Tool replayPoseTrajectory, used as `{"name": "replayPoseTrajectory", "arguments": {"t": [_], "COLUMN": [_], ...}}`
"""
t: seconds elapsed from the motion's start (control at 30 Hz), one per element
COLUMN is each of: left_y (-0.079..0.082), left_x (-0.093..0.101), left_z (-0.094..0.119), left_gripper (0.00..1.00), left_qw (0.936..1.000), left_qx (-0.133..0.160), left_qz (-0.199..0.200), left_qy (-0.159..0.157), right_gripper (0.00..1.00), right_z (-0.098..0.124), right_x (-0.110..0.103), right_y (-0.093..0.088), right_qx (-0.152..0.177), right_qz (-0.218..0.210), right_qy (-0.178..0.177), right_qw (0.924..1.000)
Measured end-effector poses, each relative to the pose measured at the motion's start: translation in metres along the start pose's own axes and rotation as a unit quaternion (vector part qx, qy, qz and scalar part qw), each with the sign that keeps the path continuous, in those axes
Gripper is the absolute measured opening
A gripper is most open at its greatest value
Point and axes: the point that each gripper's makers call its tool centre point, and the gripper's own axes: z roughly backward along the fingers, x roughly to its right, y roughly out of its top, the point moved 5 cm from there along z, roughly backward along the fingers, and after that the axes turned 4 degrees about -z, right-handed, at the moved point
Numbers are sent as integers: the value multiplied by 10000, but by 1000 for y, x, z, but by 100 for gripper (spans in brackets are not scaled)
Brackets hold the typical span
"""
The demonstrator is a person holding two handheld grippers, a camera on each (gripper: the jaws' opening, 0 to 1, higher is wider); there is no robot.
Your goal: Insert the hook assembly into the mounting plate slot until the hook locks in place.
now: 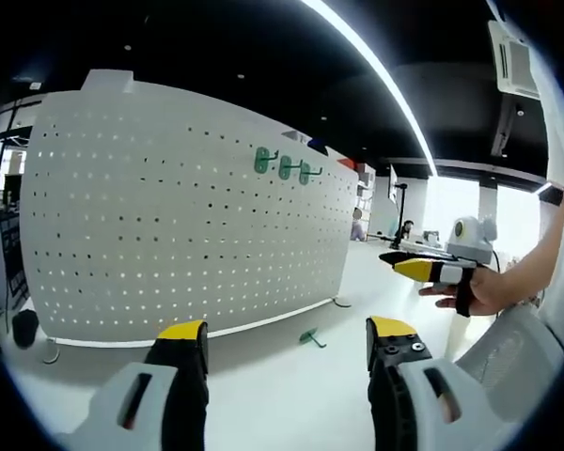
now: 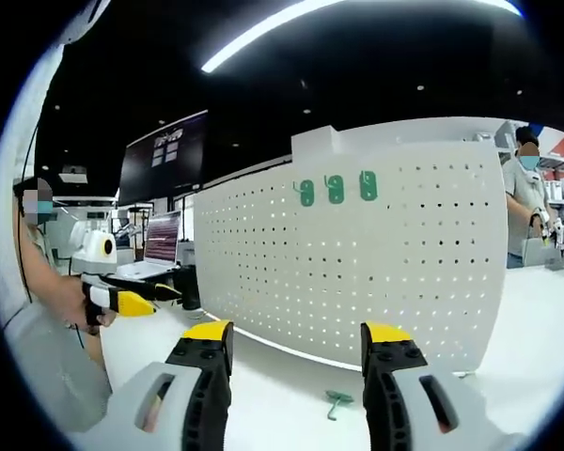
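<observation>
The green hook [image 1: 311, 337] lies loose on the white tabletop [image 1: 291, 395] just in front of the foot of the white pegboard [image 1: 169, 216], which stands upright on the table and serves as the mounting plate; in the right gripper view the same hook [image 2: 337, 403] rests on the table between that gripper's two jaws but well ahead of them. Three more green hooks [image 1: 287, 167] already hang in a row near the top of the board. The left gripper [image 1: 287, 338] hovers over the table with its yellow-tipped jaws spread wide and nothing between them, and the right gripper [image 2: 296, 338] is likewise wide apart and empty; in the left gripper view the right gripper [image 1: 432, 270] shows at the right, held in a hand [image 1: 479, 291]. The hook is not yet picked up, so the risks lie ahead. It is small and lies flat, so a grasp from above could pinch only an edge and flick it away across the smooth table, perhaps out of sight of both cameras. If it is gripped at a skewed angle, its tabs may miss the holes and scrape the board. The board appears to rest on thin wire feet, so a hard push during insertion could likely shift or tip it unless the other gripper steadies it.
</observation>
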Motion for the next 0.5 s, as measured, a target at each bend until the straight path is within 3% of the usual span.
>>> {"name": "replayPoseTrajectory", "arguments": {"t": [0.3,0.5], "left_y": [5,11], "left_x": [2,4], "left_z": [-12,-46], "left_gripper": [70,72], "left_qw": [9997,9951], "left_qx": [-101,-464], "left_qz": [-175,-539], "left_qy": [-158,-694], "right_gripper": [53,53], "right_z": [-1,0], "right_x": [-3,-2], "right_y": [-1,-2], "right_qx": [-17,-3], "right_qz": [22,15], "right_qy": [48,22], "right_qw": [10000,10000]}}
